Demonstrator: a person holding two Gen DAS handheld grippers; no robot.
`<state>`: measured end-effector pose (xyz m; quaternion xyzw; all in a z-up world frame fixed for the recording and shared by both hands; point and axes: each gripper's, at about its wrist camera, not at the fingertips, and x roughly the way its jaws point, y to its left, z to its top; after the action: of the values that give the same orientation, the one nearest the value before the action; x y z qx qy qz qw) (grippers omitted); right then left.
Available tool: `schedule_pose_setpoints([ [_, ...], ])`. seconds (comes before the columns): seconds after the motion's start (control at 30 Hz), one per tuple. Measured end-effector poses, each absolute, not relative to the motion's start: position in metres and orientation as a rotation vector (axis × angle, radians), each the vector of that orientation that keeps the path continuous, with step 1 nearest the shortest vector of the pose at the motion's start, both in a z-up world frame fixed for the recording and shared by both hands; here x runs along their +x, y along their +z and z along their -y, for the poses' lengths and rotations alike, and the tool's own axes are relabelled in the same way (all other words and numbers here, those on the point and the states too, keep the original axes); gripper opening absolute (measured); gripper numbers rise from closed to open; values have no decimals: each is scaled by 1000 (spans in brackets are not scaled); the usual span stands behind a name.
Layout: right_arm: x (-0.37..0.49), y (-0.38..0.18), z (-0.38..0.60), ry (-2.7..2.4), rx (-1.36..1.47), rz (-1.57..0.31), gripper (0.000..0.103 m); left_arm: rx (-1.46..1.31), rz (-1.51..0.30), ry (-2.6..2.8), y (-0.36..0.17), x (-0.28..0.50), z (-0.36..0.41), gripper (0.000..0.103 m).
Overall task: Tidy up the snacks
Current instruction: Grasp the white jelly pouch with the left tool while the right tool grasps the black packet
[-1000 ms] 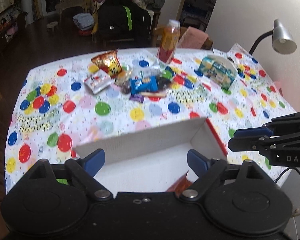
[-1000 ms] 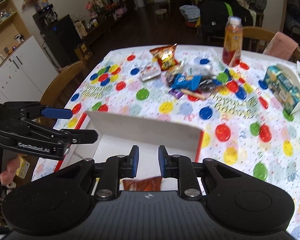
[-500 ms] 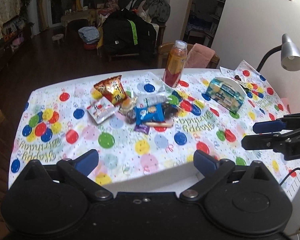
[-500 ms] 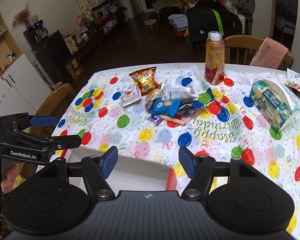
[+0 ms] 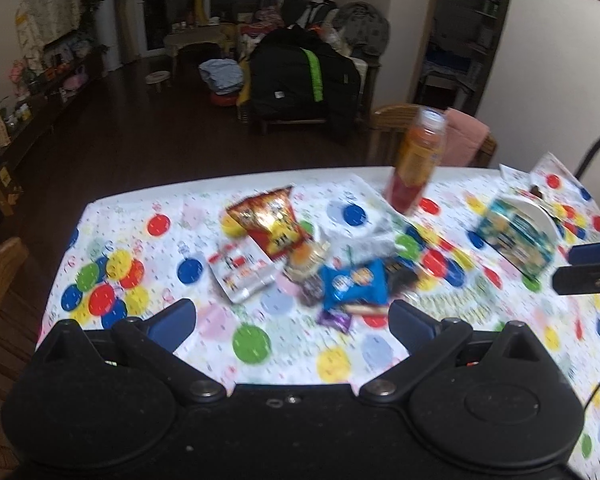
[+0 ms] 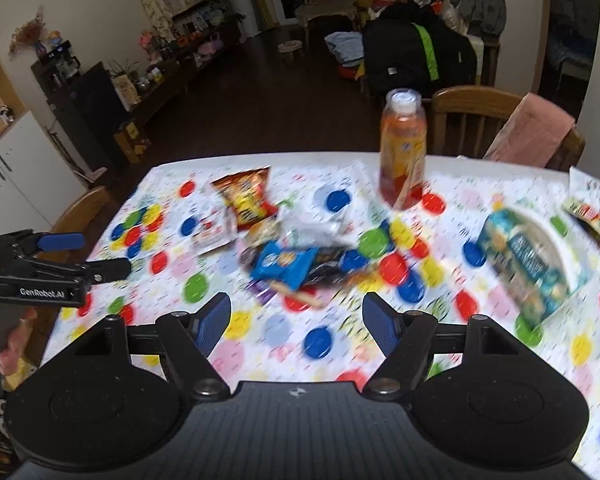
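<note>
- Blue-padded fingers of the left gripper (image 5: 292,318) and right gripper (image 6: 296,318) are spread wide, holding nothing.
- Crinkly snack packets, including a blue foil pouch (image 6: 284,260) and a red-yellow bag (image 5: 274,222), lie clustered mid-frame on the balloon-print desk (image 5: 256,344).
- An orange plastic bottle (image 6: 402,156) stands upright beyond them.

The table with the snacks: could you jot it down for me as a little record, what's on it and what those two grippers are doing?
Surface: table with balloon-print cloth
Snack pile: blue packet, red-yellow chip bag, white-red packet
Drink: orange bottle, upright
Far right: teal tissue box
Left gripper: open, empty
Right gripper: open, empty
Image quality: motion-blurred
</note>
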<state>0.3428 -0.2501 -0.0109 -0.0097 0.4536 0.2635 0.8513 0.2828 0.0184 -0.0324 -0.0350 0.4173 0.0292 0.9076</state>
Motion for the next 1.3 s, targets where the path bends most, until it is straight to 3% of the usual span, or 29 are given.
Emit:
schedule_pose_setpoints([
  [0.67,450,-96,215,602,-81,-1098,72,-188,-1010,221,-112,409,-66,102],
  [1.2,497,-168,192,588,-34,-1229,72,-441,-1155,295,-179,452,-108,97],
  [1.3,499,-176,188,598,-39,-1243,67,-477,-1163,289,-185,453,-109,96],
])
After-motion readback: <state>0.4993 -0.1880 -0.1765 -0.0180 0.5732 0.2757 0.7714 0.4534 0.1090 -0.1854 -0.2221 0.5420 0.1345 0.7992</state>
